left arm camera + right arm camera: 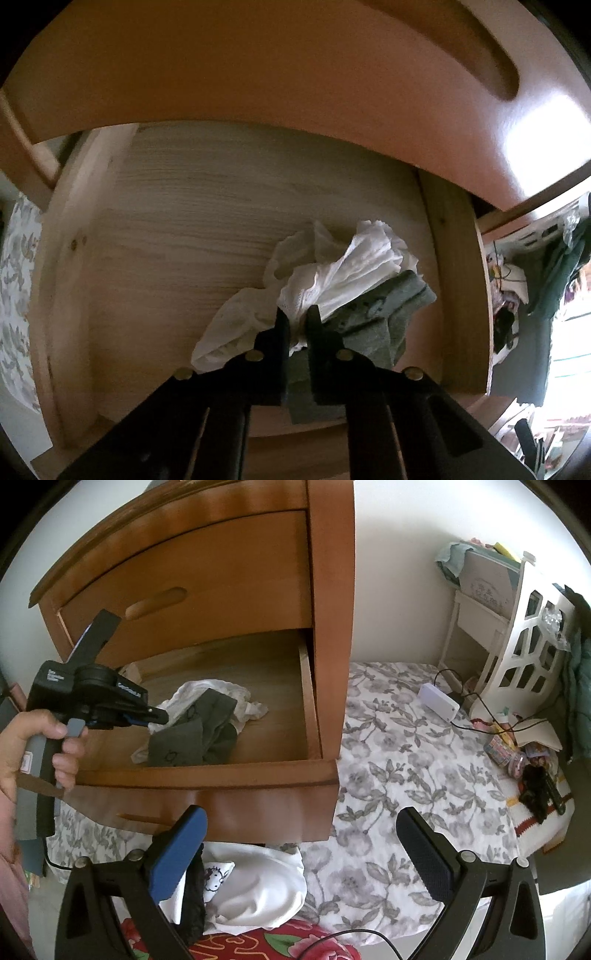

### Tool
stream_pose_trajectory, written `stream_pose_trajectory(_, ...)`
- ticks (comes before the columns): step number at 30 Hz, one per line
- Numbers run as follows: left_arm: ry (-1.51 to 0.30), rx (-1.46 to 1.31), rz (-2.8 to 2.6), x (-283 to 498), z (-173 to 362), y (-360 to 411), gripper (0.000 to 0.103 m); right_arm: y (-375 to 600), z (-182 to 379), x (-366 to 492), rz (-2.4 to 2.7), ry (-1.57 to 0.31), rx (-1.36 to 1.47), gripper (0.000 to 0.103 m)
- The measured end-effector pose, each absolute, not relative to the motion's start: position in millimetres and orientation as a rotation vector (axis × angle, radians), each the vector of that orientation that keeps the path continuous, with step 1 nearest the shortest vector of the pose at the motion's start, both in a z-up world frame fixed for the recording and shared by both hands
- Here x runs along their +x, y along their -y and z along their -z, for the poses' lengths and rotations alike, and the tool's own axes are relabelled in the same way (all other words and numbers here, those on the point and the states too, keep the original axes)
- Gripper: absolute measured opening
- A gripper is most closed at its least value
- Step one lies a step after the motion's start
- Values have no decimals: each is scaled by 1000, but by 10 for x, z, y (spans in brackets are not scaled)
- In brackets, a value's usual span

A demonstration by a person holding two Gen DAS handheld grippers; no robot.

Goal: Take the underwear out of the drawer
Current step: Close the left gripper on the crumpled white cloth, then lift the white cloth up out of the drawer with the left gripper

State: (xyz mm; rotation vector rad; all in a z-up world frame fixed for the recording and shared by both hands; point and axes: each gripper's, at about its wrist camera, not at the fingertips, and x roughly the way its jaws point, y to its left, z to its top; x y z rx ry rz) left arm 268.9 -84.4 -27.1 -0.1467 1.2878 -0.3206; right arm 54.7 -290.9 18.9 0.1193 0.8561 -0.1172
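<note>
Occupying the frame's centre, the open drawer (258, 775) is seen beside a floral-sheeted bed (406, 760); white underwear (343, 273) is pinched by the left tool (297, 321), while the right tool (299, 849) is spread wide.

White lace-edged underwear (347, 266) and grey garments (373, 317) lie in the honey-brown wooden drawer (258, 775). Beside the drawer, a white bedspread (406, 760) carries a grey floral print. Nearer, a red flowered cloth (295, 941).

The drawer (229, 206) is made of pale, matt, grained wood; its front (229, 801) is glossy brown. The underwear (354, 266) is thin white cloth beside grey knit cloth (376, 321).
</note>
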Motion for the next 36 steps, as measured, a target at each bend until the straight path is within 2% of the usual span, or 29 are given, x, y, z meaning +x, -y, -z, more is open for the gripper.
stream_pose_trajectory(16, -1019, -352, 379, 1840, -225, 336, 7, 2896, -192, 507, 111, -860, 120, 103)
stream_pose_trajectory(36, -889, -420, 367, 1300, -551, 23, 7, 2826, -216, 442, 88, -851, 130, 103)
